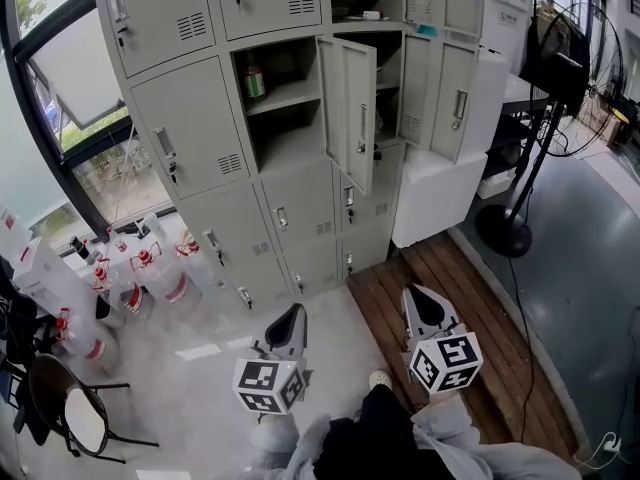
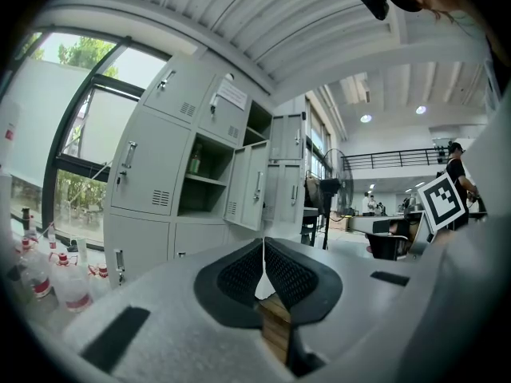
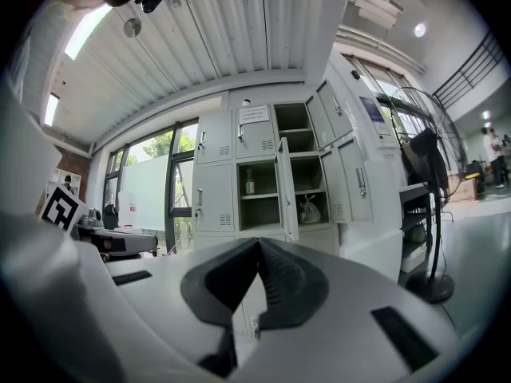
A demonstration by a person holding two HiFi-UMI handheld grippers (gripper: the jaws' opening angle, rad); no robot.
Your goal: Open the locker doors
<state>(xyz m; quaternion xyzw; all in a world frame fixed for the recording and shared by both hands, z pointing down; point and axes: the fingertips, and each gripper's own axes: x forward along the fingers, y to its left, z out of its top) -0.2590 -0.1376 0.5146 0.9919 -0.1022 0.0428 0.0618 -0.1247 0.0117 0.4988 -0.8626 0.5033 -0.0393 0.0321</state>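
Note:
A bank of grey lockers (image 1: 200, 138) stands ahead of me, a few steps off. Middle compartments are open: one door (image 1: 350, 108) swings out toward me, another open door (image 1: 455, 98) hangs further right. A bottle (image 1: 254, 81) stands on a shelf inside. The doors at left and along the bottom row are closed. My left gripper (image 1: 292, 316) and right gripper (image 1: 422, 300) hover side by side over the floor, both shut and empty, touching nothing. The open door (image 2: 249, 183) shows above the left gripper (image 2: 263, 244) in its view, and the door (image 3: 284, 188) above the right gripper (image 3: 258, 242).
Several plastic bottles (image 1: 150, 268) crowd the floor at the left by the window. A chair (image 1: 70, 418) sits at the lower left. A standing fan's base (image 1: 505, 230) and a white cabinet (image 1: 440, 193) are at the right. Wooden decking (image 1: 500, 348) lies under the right gripper.

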